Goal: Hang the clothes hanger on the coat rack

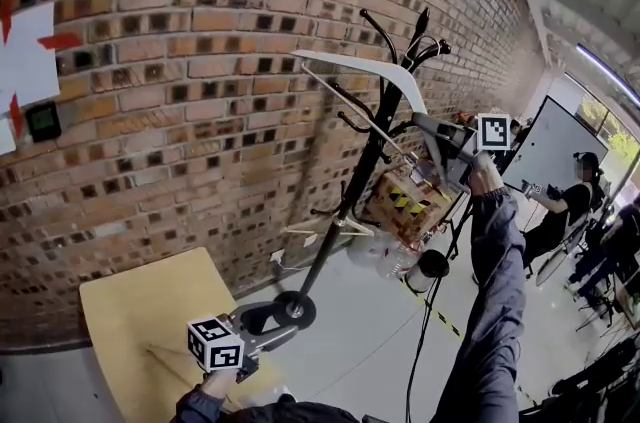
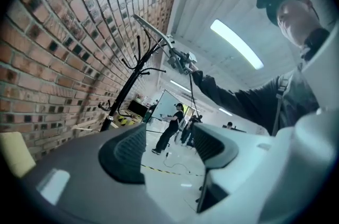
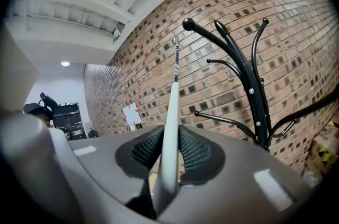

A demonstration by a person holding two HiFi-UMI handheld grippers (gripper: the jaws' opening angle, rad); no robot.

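Risk, as judged: the coat rack (image 1: 345, 211) crowds several curved arms at its top. The white clothes hanger (image 1: 385, 71), pinched at one shoulder end only, could pivot in the pads or catch its hook (image 3: 175, 51) on the wrong arm. The hanger runs toward 10 o'clock from the right gripper (image 1: 445, 139), whose jaws are closed on its flat bar, with the rack arms at 2 o'clock of the hook and not touching it. The left gripper (image 1: 272, 323) hangs low at 7 o'clock, jaws apart, empty.

rough brick wall (image 1: 200, 61); glossy metal coat rack (image 1: 343, 206); smooth matt hanger (image 1: 370, 69)
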